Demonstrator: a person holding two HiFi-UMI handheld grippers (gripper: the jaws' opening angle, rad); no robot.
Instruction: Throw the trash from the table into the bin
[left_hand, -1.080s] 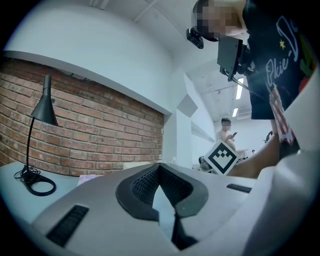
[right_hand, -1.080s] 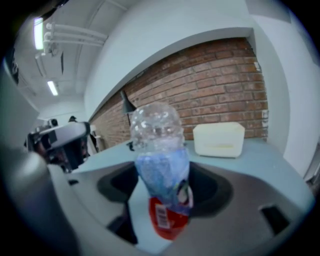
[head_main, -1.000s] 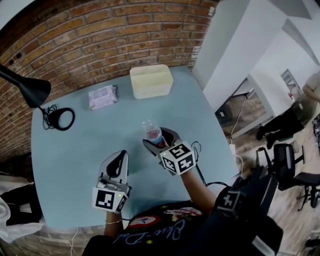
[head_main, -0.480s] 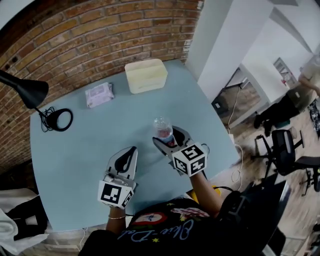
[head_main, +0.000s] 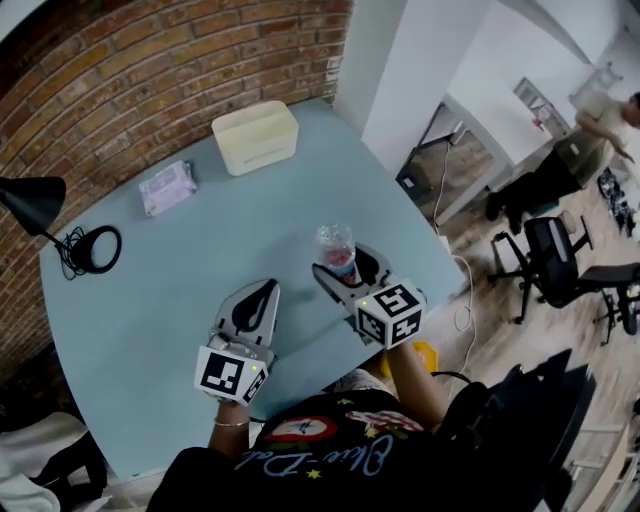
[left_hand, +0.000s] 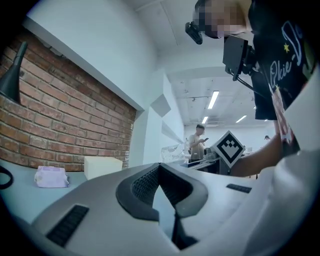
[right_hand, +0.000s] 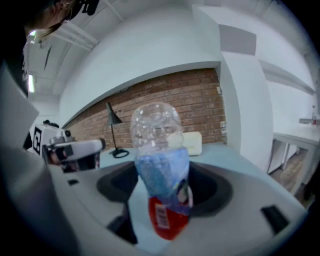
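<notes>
Grips a clear plastic bottle (right_hand: 161, 165) in the right gripper (head_main: 348, 272), with both pads pressed on the blue-and-red label and the jaws spread wide around the bottle body. Holds the bottle upright, with the red end of the label low between the jaws and the clear rounded end on top. Positions the bottle, per the head view, over the light-blue table (head_main: 180, 290), near its right-hand edge. Cannot tell whether the bottle's lower end touches the tabletop.

Carries nothing in the left gripper (left_hand: 160, 167), with fingertips pressed together and only a narrow wedge of gap behind them. Hovers just to the left of the right gripper, over the near part of the table. Points across the table toward its far end.

Farther along the table:
- a cream rectangular container (head_main: 255, 135) near the far corner, below the brick wall (head_main: 150, 70);
- a pale purple wipes pack (head_main: 167, 187) to the left of the container, apart from it;
- a black desk lamp (head_main: 30, 200) with round base and coiled cable at the left edge.

Beyond the table's right side:
- a black office chair (head_main: 560, 265) on wooden floor;
- a person (left_hand: 199, 145) standing in the background of the left gripper view.
</notes>
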